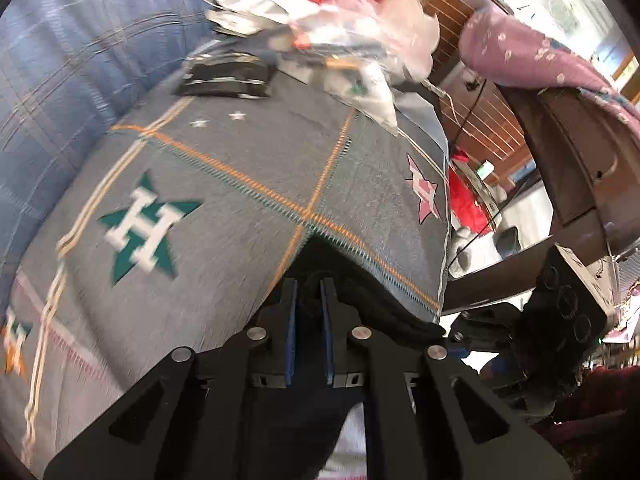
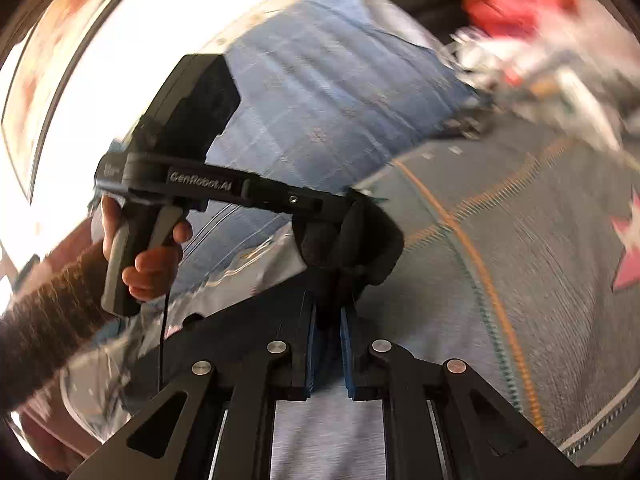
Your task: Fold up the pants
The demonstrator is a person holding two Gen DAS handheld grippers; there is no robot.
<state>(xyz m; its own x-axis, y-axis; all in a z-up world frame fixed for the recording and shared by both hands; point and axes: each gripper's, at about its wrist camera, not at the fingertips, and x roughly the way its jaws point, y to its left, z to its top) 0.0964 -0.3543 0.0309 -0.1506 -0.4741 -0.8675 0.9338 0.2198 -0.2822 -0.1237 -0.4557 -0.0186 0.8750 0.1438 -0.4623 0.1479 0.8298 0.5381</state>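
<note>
Both hand-held grippers clench one edge of the black pants, lifted above the star-patterned bedspread [image 1: 240, 168]: the left hand-held gripper [image 1: 308, 292] pinches dark cloth [image 1: 360, 292], the right hand-held gripper [image 2: 328, 312] grips a bunched fold just beside it (probably to carry that edge over for a fold). Clutter [image 1: 320, 12] lies beyond the bedspread.

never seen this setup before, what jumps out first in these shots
The big green star with a white H on the grey bedspread, left of the left gripper, which pinches the dark pants fabric. In the right wrist view, the right gripper clamps the same fabric, facing the bare hand that holds the other tool.
</note>
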